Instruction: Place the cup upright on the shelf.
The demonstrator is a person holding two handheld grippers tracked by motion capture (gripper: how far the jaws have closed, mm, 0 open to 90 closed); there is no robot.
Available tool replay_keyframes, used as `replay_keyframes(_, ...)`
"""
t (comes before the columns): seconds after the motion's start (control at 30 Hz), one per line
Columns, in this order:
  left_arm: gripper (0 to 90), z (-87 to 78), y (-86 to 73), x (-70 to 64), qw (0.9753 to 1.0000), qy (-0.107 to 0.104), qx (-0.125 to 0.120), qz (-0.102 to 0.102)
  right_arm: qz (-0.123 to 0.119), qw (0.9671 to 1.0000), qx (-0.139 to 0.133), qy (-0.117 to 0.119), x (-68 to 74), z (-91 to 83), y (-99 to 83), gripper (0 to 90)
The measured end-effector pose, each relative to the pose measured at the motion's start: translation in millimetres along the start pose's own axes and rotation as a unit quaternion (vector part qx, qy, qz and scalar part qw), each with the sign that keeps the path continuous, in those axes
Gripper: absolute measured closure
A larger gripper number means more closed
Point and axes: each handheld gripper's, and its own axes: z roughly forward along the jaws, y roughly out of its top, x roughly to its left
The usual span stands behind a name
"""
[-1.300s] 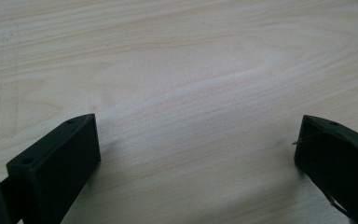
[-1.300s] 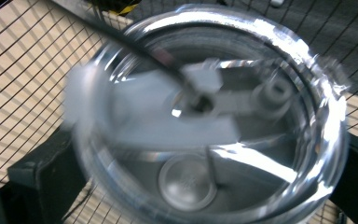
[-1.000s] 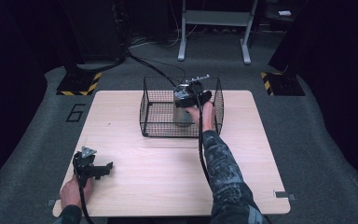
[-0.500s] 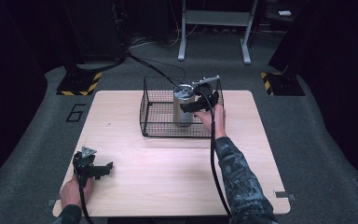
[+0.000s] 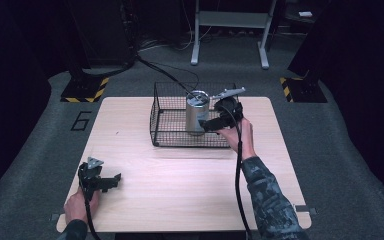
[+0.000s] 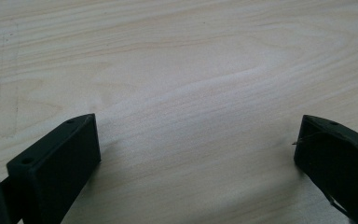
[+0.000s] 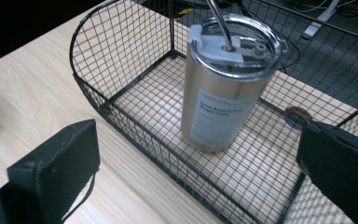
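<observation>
Grey carpet and dark equipment stands surround a pale wooden table (image 5: pixel 180 200) seen from the high view. At the near left corner, the person's left hand (image 5: pixel 76 207) holds the left gripper (image 5: pixel 111 181) low over bare wood, its jaws spread wide with nothing between them; the left gripper view shows both black jaws far apart above plain tabletop grain.

Toward the far middle of the table sits a black wire basket (image 5: pixel 170 137), open at the top. Inside it, near its right half, a stainless steel tumbler (image 5: pixel 197 114) stands upright on the mesh floor, capped with a clear lid (image 7: pixel 242 39) through which a metal straw (image 7: pixel 219 23) rises.

Just beside the tumbler, at the basket's right end, the right hand (image 5: pixel 242 137) holds the right gripper (image 5: pixel 211 125), jaws pointing toward the cup. In the right gripper view those jaws stand wide open, gripping nothing, with the tumbler framed between them but farther off.
</observation>
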Motion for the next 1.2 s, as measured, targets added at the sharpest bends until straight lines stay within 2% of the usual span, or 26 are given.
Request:
replay_keyframes(0.03, 0.1, 0.4, -0.2, 0.1, 1.0000, 0.001, -0.002, 0.001, -0.014, 0.9999, 0.006, -0.006, -0.4, -6.4, -4.0, 0.0)
replay_keyframes(0.07, 0.1, 0.0, 0.1, 0.1, 1.0000, 0.000, 0.000, 0.000, -0.014, 0.9999, 0.006, -0.006, -0.4, -6.4, -4.0, 0.0)
replay_keyframes(0.13, 0.1, 0.1, -0.1, -0.4, 1.0000, 0.000, -0.001, -0.004, 0.001, 0.9999, 0.002, -0.011, -1.9, -17.9, -12.6, 0.0)
replay_keyframes(0.3, 0.1, -0.1, 0.1, 0.1, 1.0000, 0.000, 0.001, 0.000, -0.002, 0.9998, 0.004, -0.019, -5.7, -30.5, -29.5, 0.0)
replay_keyframes(0.37, 0.1, 0.0, 0.0, 0.0, 1.0000, 0.000, 0.000, 0.000, 0.009, 0.9994, 0.003, -0.032, -9.6, -40.0, -45.1, 0.0)
replay_keyframes(0.43, 0.1, 0.5, -0.2, 0.0, 1.0000, 0.002, -0.003, 0.001, 0.009, 0.9994, 0.001, -0.034, -12.9, -43.8, -50.7, 0.0)
replay_keyframes(0.47, 0.1, 0.8, -0.2, -0.5, 1.0000, 0.001, -0.006, -0.004, 0.024, 0.9987, -0.004, -0.044, -17.9, -52.3, -63.4, 0.0)
replay_keyframes(0.57, 0.1, 0.9, -0.2, -0.7, 1.0000, 0.002, -0.006, -0.005, 0.034, 0.9977, -0.003, -0.059, -26.7, -62.5, -81.0, 0.0)
replay_keyframes(0.63, 0.1, 1.0, -0.4, -0.8, 1.0000, 0.001, -0.007, -0.005, 0.043, 0.9966, 0.000, -0.070, -33.7, -68.5, -95.0, 0.0)
replay_keyframes(0.67, 0.1, 0.3, -0.2, 0.0, 1.0000, 0.001, -0.002, 0.001, 0.052, 0.9959, 0.001, -0.075, -37.0, -71.3, -102.6, 0.0)
replay_keyframes(0.77, 0.1, 0.6, -0.4, -0.8, 1.0000, 0.001, -0.004, -0.005, 0.073, 0.9938, 0.003, -0.084, -45.3, -77.2, -125.5, 0.0)
replay_keyframes(0.8, 0.1, 0.6, -0.4, -0.8, 1.0000, 0.001, -0.004, -0.005, 0.073, 0.9938, 0.003, -0.084, -45.3, -77.2, -125.5, 0.0)
replay_keyframes(0.83, 0.1, 0.2, -0.1, -0.6, 1.0000, 0.000, -0.001, -0.005, 0.089, 0.9917, 0.007, -0.093, -49.9, -79.4, -142.9, 0.0)
replay_keyframes(0.93, 0.1, 0.0, 0.1, 0.2, 1.0000, 0.000, 0.000, 0.001, 0.111, 0.9889, 0.009, -0.099, -55.7, -79.8, -164.5, 0.0)
replay_keyframes(1.2, 0.1, 0.5, -0.2, -0.2, 1.0000, 0.001, -0.003, -0.001, 0.147, 0.9818, 0.026, -0.118, -66.5, -73.5, -217.9, 0.0)
